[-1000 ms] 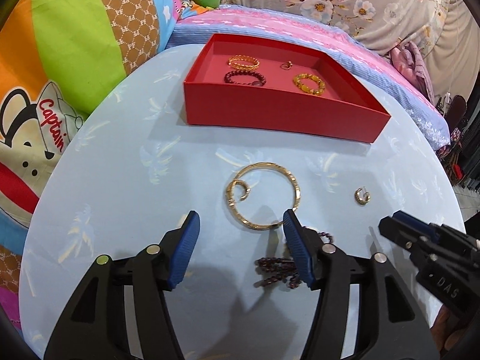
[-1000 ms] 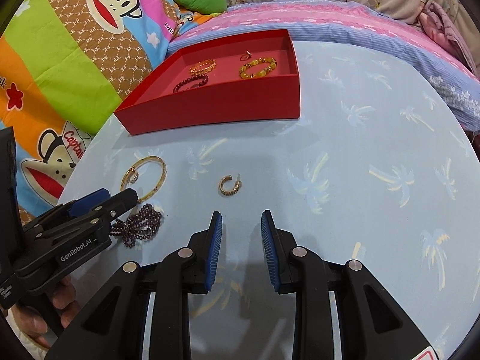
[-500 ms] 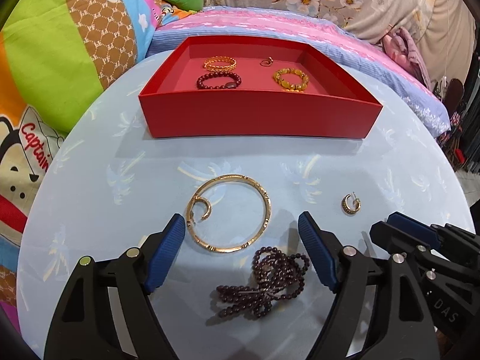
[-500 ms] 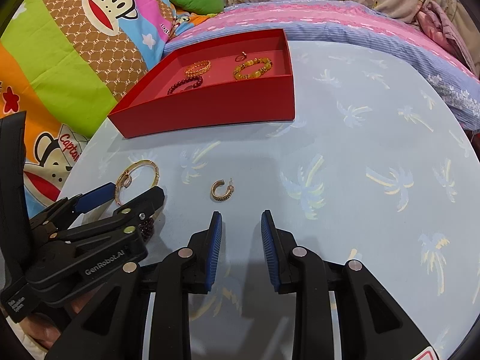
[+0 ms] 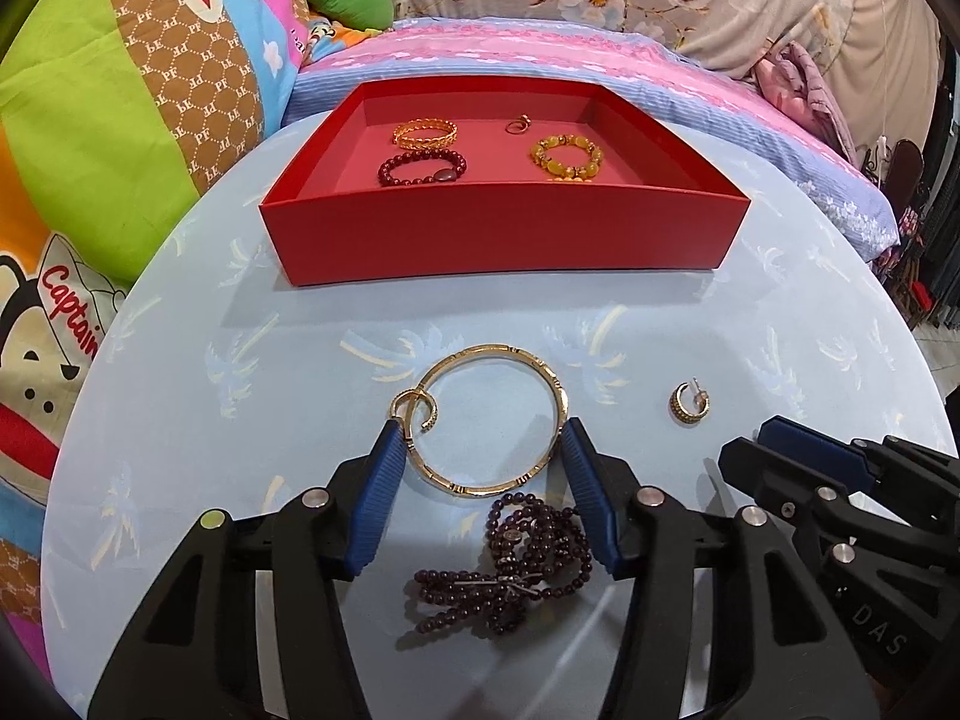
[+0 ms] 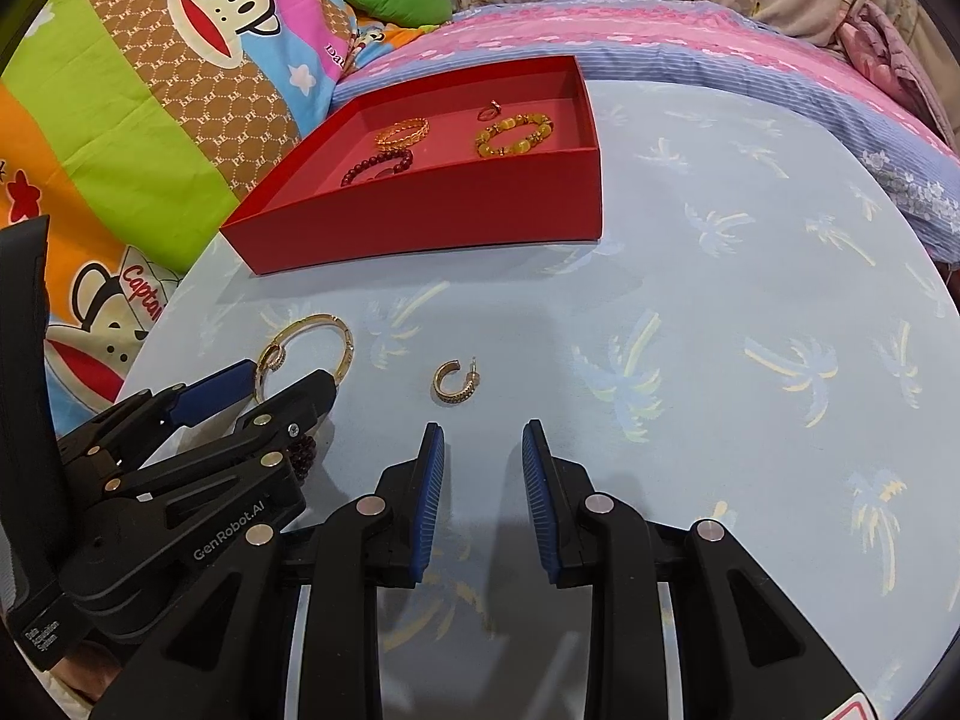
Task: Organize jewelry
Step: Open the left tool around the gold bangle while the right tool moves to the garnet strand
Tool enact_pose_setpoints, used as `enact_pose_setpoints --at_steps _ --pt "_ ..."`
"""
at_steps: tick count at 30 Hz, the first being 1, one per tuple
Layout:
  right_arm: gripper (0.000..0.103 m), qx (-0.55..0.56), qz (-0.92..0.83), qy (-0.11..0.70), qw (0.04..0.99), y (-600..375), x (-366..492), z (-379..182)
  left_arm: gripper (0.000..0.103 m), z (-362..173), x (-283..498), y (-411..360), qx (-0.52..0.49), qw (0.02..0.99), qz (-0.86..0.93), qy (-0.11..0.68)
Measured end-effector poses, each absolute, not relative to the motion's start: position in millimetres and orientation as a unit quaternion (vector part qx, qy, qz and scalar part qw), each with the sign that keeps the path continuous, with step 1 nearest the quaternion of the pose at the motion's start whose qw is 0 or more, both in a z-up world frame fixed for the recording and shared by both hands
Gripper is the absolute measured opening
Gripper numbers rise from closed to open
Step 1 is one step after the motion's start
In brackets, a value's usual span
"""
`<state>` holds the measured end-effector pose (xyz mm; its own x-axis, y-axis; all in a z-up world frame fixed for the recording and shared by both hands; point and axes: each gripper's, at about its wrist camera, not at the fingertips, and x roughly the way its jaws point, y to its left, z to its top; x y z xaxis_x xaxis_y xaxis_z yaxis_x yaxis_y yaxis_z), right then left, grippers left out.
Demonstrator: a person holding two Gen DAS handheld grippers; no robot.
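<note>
Four pieces lie stored in the shallow red cardboard tray (image 5: 504, 234) at the far edge of the table: one gold openwork bangle (image 5: 425, 134), one dark red bead bracelet (image 5: 422, 170), one yellow amber-coloured bead bracelet (image 5: 565, 156) and one small ring-like piece (image 5: 517, 125), too small to identify surely.

Four pieces remain loose on the round pale blue palm-print tabletop (image 5: 240, 372), all toward its near edge:
- one large thin gold bangle (image 5: 489, 420), flat on the table, midway between tray and near edge;
- one small gold hoop earring (image 5: 415, 411), lying over the bangle's left rim and touching it;
- one heap of dark purple bead strand (image 5: 510, 564), just nearer than the bangle;
- one gold half-hoop earring (image 6: 455, 380), apart to the right, toward the right edge.

By this count the sorting looks about half done; the four loose pieces are still to go into the tray.

Grippers, two:
- left gripper (image 5: 480, 453), jaws spread wide, blue pads flanking the large bangle on either side, seemingly just at its rim; nothing gripped yet. The likely step is closing on the bangle.
- right gripper (image 6: 483, 441), jaws parted and empty, low over the table just short of the half-hoop earring.

Surroundings: one bright cartoon-monkey print cushion (image 6: 150, 90) left of the table, one pink and blue striped bedspread (image 5: 540, 54) beyond the far edge.
</note>
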<state>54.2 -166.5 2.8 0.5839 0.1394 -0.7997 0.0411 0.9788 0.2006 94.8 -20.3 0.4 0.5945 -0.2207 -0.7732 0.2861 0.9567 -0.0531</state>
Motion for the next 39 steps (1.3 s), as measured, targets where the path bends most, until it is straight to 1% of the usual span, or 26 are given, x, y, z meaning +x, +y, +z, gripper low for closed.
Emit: enact_pose_setpoints --at_steps 1,2,3,8,11,12,13,14,16,18,28,30,32,33,39 --pt "0.027 0.099 0.028 0.455 0.884 -166 54 3 0.045 1 94 -20 0.037 0.892 -0.142 0.428" --pt "0.027 0.099 0.028 0.455 0.885 -166 54 3 0.036 2 93 -19 0.035 0.892 -0.143 0.427" --pt "0.027 0.099 0.028 0.455 0.885 -165 54 4 0.021 3 93 -18 0.033 0.891 -0.146 0.429" --pt "0.027 0.093 0.031 0.452 0.887 -159 50 8 0.019 3 92 -14 0.028 0.885 -0.151 0.439" --pt "0.027 0.093 0.031 0.450 0.887 -158 47 10 0.021 3 89 -12 0.022 0.885 -0.152 0.439" --pt "0.027 0.093 0.030 0.450 0.888 -158 47 10 0.027 4 88 -11 0.021 0.885 -0.153 0.438" --pt "0.027 0.093 0.030 0.450 0.888 -159 46 11 0.040 4 87 -10 0.019 0.886 -0.152 0.438" --pt "0.027 0.094 0.029 0.450 0.888 -160 46 11 0.046 5 87 -9 0.018 0.888 -0.151 0.434" --pt "0.027 0.095 0.027 0.450 0.887 -161 46 11 0.062 8 85 -9 0.021 0.893 -0.147 0.426" --pt "0.027 0.097 0.025 0.450 0.888 -163 46 11 0.067 11 86 -12 0.027 0.895 -0.152 0.418" --pt "0.027 0.109 0.015 0.451 0.886 -179 49 8 0.068 1 103 -47 0.082 0.889 -0.170 0.418" --pt "0.027 0.113 0.013 0.451 0.885 -181 50 8 0.067 -1 104 -48 0.079 0.885 -0.174 0.424" --pt "0.027 0.114 0.014 0.451 0.885 -181 51 7 0.058 0 102 -47 0.081 0.888 -0.172 0.420" --pt "0.027 0.114 0.014 0.450 0.885 -181 51 7 0.055 1 102 -46 0.079 0.888 -0.172 0.419" --pt "0.027 0.112 0.022 0.450 0.886 -176 49 9 0.054 8 97 -36 0.050 0.888 -0.176 0.421"
